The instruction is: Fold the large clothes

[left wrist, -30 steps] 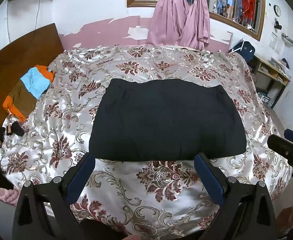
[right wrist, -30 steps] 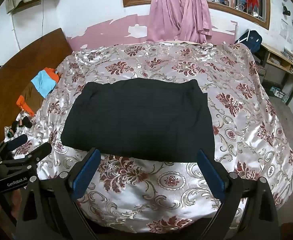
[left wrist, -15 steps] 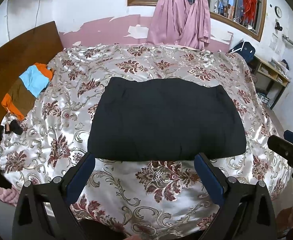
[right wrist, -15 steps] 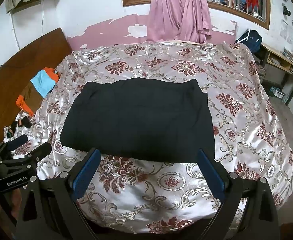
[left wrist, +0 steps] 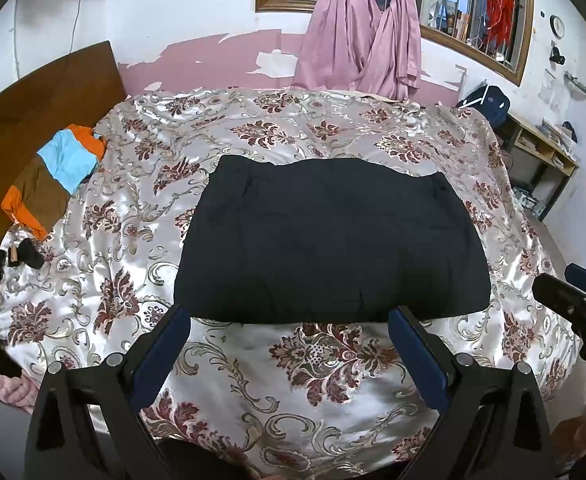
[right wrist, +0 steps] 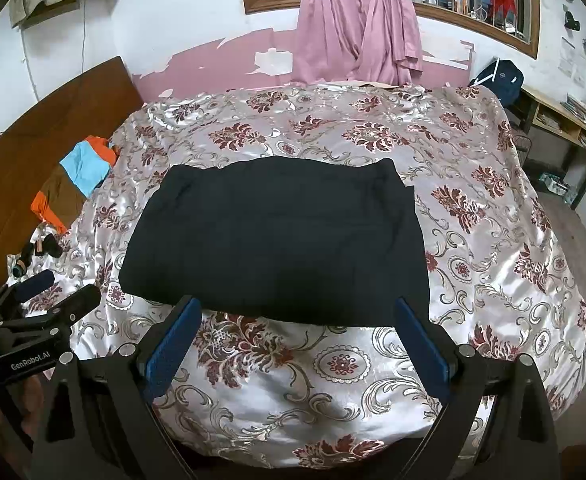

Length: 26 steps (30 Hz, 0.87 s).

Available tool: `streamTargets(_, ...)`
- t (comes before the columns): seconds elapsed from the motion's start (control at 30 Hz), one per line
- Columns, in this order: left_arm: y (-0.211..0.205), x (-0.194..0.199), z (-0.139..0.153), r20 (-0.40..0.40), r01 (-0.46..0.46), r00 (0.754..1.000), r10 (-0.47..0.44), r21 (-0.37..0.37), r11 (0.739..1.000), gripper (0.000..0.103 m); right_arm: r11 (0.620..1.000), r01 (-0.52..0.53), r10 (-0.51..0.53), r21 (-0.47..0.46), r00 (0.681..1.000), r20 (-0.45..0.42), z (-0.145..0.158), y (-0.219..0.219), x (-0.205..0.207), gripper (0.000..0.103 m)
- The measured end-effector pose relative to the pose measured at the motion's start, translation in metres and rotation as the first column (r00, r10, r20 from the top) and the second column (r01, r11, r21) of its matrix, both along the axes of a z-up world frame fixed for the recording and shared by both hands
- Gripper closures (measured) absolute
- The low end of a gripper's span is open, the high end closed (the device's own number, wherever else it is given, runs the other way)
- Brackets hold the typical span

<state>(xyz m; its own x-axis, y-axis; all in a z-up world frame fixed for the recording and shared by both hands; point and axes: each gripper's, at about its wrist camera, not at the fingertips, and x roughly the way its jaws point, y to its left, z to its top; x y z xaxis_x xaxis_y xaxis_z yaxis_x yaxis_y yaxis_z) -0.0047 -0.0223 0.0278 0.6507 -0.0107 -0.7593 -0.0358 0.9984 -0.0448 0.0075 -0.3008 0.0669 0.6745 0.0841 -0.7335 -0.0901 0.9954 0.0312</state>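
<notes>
A dark navy garment [left wrist: 329, 240] [right wrist: 277, 240] lies folded into a flat rectangle in the middle of the bed, its near edge toward me. My left gripper [left wrist: 289, 324] hovers just short of that near edge, open, with nothing between its blue pads. My right gripper [right wrist: 299, 314] hangs in the same way over the near edge, open and empty. The right gripper's tips show at the right edge of the left wrist view, and the left gripper's tips show at the lower left of the right wrist view.
The bed carries a shiny floral cover [left wrist: 317, 364] [right wrist: 493, 240]. An orange, blue and brown garment [left wrist: 53, 176] [right wrist: 73, 184] and small dark items [left wrist: 17, 258] lie at the left by the wooden headboard [left wrist: 33, 92]. Pink curtains [right wrist: 357, 24] hang behind; a shelf [left wrist: 541, 152] stands at the right.
The view has shifted only slightly; both grippers stay open near the garment's front edge and the garment has not moved.
</notes>
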Motion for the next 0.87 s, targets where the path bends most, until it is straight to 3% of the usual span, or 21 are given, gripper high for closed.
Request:
streamTargets(0.3, -0.004, 0.0, -0.002, -0.001, 0.009, 1.0, -0.009, -0.016, 1.0, 0.003, 1.0, -0.001, 0.001, -0.002, 1.0, 0.001, 0.0, 0.001, 0.0, 0.009)
streamTargets(0.5, 0.003, 0.001, 0.001, -0.014, 0.029, 0.999, -0.031, -0.128, 0.991, 0.0, 1.0, -0.002, 0.002, -0.001, 1.0, -0.002, -0.001, 0.002, -0.001, 0.009)
streamTargets(0.87, 0.006, -0.002, 0.007, 0.019, -0.021, 1.0, 0.023, -0.069, 0.997, 0.0, 1.0, -0.01, 0.01, -0.001, 1.0, -0.011, -0.006, 0.0, 0.001, 0.009)
